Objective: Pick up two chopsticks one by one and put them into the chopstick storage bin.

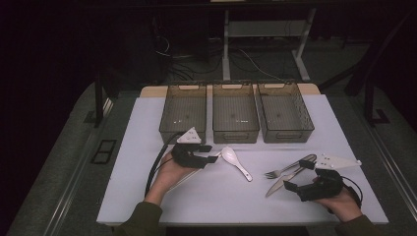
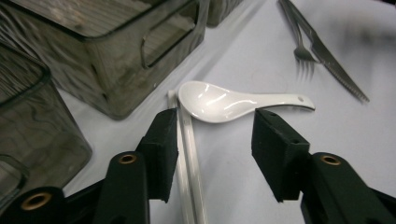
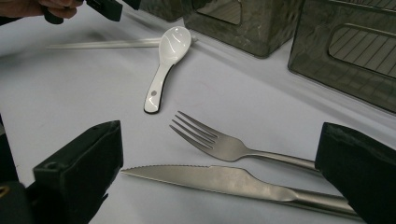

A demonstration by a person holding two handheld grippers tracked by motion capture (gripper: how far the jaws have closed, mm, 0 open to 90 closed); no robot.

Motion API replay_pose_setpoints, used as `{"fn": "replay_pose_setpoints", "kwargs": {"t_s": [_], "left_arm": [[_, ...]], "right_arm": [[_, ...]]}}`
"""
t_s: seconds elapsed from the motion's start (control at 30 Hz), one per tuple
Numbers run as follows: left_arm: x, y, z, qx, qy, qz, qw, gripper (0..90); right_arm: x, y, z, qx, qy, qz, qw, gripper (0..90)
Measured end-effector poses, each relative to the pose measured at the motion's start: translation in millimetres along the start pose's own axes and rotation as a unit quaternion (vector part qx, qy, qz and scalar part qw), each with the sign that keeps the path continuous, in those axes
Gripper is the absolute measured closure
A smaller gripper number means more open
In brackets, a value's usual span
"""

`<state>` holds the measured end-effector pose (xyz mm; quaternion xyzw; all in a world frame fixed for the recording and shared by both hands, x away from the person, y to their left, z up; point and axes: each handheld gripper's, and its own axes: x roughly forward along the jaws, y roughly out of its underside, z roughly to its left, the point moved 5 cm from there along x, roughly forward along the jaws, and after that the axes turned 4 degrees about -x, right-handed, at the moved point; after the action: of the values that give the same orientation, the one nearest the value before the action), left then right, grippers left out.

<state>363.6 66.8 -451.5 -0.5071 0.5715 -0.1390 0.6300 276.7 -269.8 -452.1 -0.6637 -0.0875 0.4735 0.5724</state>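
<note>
High view: white table (image 1: 206,201) with three clear bins (image 1: 235,110) in a row at the far edge, cutlery lying loose on the near half.

Left gripper (image 1: 210,153) held low just before the leftmost bin, pointing toward the white spoon (image 1: 235,160). Left gripper view: gripper (image 2: 215,123) with jaws partly spread, pinching nothing. Spoon (image 2: 219,102) lying flat just past the tips, bowl toward the left jaw, handle running beyond the right one. Pair of pale chopsticks (image 2: 187,154) lying on the table between the jaws, hard against the inner face of the left pad; contact with that pad impossible to tell. Far ends of the chopsticks meeting the spoon's bowl.

Right gripper (image 1: 297,175) low over the table at the right, jaws spread wide and holding nothing. Right gripper view: gripper (image 3: 222,140) set astride the fork (image 3: 224,142) and knife (image 3: 224,179), both flat on the table side by side, handles running toward the right jaw, tines and blade tip aimed at the left one. Spoon (image 3: 168,56) farther off, well apart from the fork, bowl resting against the chopsticks (image 3: 102,44).
</note>
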Motion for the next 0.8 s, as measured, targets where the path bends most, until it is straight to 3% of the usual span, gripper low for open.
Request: {"fn": "replay_pose_setpoints", "kwargs": {"t_s": [0.2,0.63,0.8], "left_arm": [[6.2,6.3,0.3,0.000,-0.009,0.027,0.9996,58.3],[7.0,13.5,3.9,-0.018,-0.009,0.049,0.9986,68.8],[9.5,16.4,5.5,-0.015,-0.009,0.062,0.9979,72.2]], "right_arm": [[0.2,-0.4,0.6,-0.002,-0.001,0.000,1.0000,1.1],[-0.3,-0.8,1.1,-0.003,0.000,-0.002,1.0000,1.1],[0.0,-0.8,1.1,-0.004,0.000,-0.001,1.0000,1.1]]}}
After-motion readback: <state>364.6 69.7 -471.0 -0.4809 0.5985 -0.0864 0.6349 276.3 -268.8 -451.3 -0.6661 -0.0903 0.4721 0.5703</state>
